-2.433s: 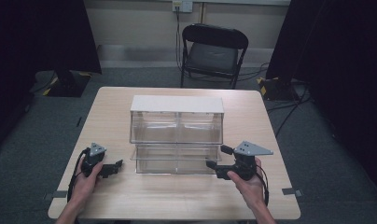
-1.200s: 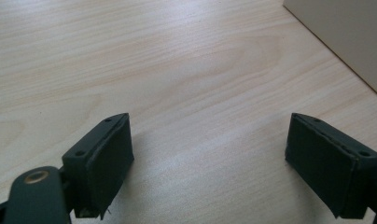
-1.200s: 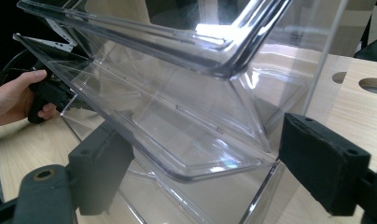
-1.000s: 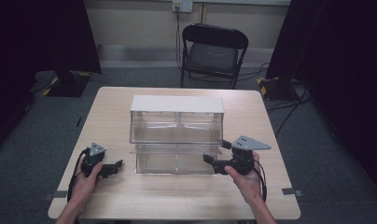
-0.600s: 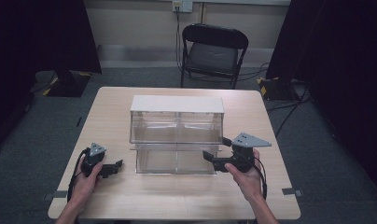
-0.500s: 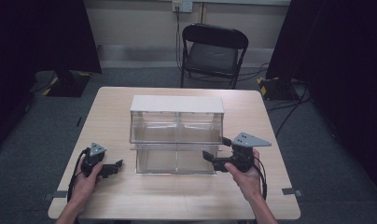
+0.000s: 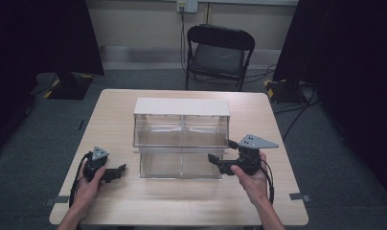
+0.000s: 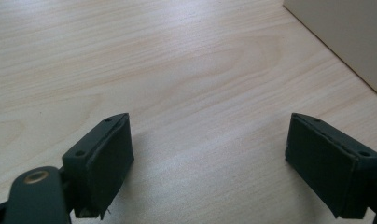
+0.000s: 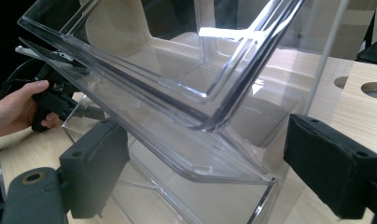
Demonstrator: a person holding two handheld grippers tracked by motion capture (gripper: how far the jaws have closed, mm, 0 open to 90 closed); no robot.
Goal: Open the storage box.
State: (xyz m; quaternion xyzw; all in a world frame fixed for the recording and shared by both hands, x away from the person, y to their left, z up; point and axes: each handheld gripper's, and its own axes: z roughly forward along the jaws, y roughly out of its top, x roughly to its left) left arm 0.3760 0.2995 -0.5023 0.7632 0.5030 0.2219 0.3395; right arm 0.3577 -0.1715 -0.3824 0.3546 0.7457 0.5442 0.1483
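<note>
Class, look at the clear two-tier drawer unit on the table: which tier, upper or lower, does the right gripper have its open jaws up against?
The lower tier. The right gripper sits at its right front corner, jaws open, below the upper tier with the white top.

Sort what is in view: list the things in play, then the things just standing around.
In play:
clear drawer unit
right tongs, open at its lower right corner
left tongs, open over the table

Standing around:
folding chair
cables on the floor
</note>
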